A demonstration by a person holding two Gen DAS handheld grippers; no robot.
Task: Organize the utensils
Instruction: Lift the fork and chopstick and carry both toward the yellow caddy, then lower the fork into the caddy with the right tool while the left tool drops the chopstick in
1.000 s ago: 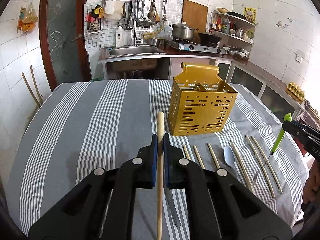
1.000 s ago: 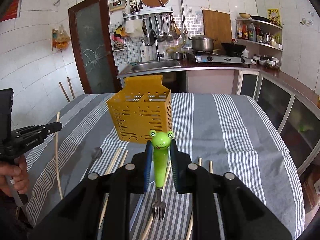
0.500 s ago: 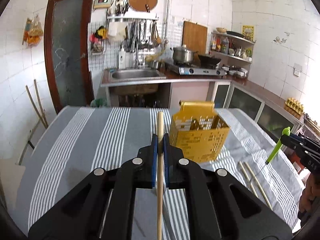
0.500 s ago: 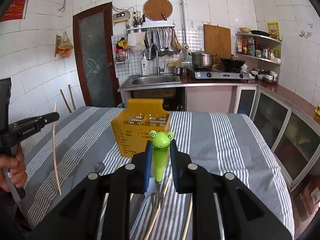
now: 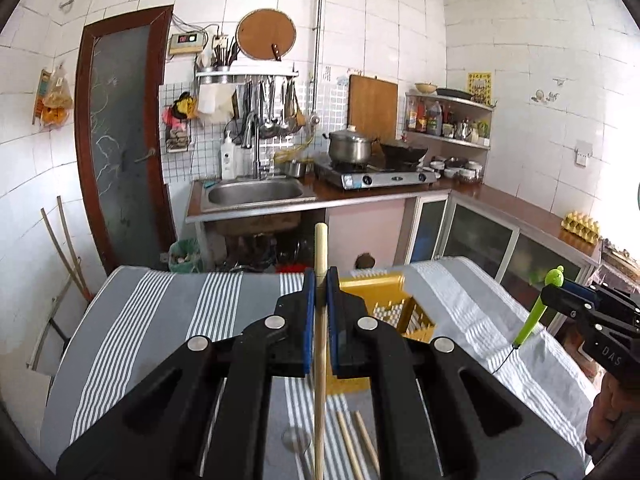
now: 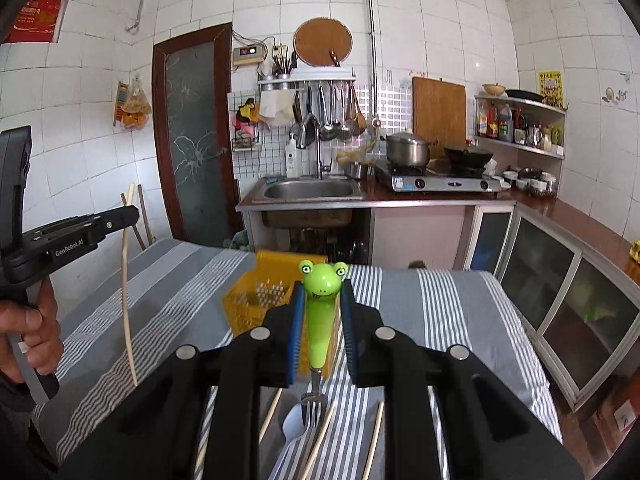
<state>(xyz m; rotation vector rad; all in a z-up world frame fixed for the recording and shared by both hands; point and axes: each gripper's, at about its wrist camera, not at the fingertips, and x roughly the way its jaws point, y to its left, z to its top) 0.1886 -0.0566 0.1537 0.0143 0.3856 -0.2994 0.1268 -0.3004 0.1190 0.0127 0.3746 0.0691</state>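
Left gripper point(image 5: 319, 292) clenched on chopstick point(image 5: 320, 360); right gripper point(image 6: 323, 308) clenched on frog fork point(image 6: 322, 312). Yellow caddy point(image 6: 256, 300) looks empty; spoon point(image 6: 292, 424), loose chopsticks point(image 5: 352, 444) remain on cloth.

Behind your striped tablecloth point(image 5: 168, 312) sits the steel sink point(image 5: 256, 194). Right of that sink, a lidded pot point(image 5: 349, 146) and dark wok point(image 5: 402, 152) rest on the stove; left of it, a glass door point(image 5: 122, 152).

1 yellow caddy point(image 6: 256, 300), 1 frog fork point(image 6: 322, 312), 1 spoon point(image 6: 294, 426), 2 tongs point(image 5: 318, 320).
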